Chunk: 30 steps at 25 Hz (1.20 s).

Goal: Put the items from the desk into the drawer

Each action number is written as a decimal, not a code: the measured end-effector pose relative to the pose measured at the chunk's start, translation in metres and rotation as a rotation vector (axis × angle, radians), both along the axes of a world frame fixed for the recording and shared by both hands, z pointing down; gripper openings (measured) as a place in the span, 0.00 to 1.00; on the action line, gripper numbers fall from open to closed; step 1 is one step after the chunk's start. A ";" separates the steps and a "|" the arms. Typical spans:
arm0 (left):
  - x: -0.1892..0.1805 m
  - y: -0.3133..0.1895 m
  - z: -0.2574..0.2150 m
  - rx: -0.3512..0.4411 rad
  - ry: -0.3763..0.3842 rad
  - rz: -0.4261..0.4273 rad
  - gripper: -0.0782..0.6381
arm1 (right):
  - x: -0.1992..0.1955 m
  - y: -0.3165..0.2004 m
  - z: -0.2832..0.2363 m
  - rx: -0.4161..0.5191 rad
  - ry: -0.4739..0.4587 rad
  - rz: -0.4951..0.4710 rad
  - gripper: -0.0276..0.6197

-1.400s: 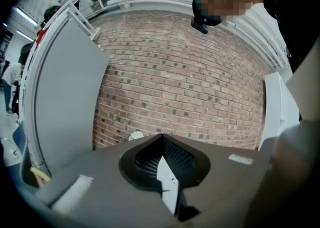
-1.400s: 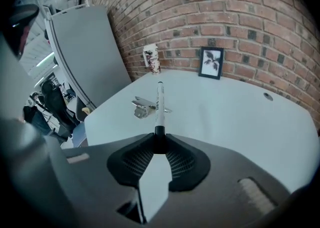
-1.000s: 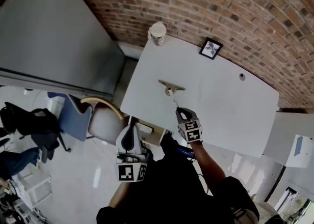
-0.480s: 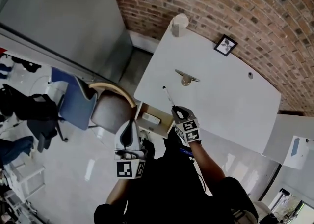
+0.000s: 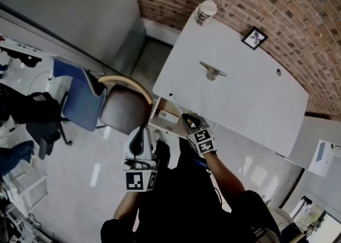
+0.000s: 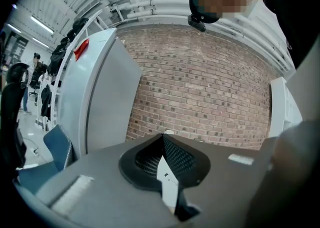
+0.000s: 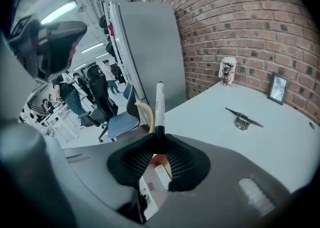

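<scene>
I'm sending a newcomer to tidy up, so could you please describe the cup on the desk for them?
Start at the white desk against the brick wall. At its far corner nearest the tall grey cabinet stands the cup. It is the only round, lidded thing there, with a dark patterned wrap, unlike the black picture frame and the low metal piece mid-desk.

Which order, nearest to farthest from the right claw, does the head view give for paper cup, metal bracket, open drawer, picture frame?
1. Open drawer, just beside the right claw gripping the marker, at the desk edge.
2. Metal bracket, mid-desk.
3. Picture frame and paper cup, both by the brick wall: too close to call.
</scene>
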<state>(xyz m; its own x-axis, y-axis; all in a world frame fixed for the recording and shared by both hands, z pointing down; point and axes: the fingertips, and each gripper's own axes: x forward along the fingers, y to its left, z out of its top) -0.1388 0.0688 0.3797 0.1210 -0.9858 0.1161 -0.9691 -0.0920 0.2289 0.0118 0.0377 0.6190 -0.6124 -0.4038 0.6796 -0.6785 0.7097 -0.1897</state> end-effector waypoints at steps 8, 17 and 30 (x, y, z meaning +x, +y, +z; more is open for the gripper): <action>-0.008 -0.001 0.023 -0.017 -0.011 0.029 0.13 | -0.019 0.033 0.046 -0.042 0.043 -0.075 0.16; -0.008 -0.010 0.059 -0.043 -0.018 0.052 0.13 | -0.016 0.049 0.134 -0.130 0.136 -0.133 0.16; 0.000 -0.028 0.119 -0.082 0.009 0.029 0.14 | -0.008 0.045 0.257 -0.249 0.240 -0.153 0.16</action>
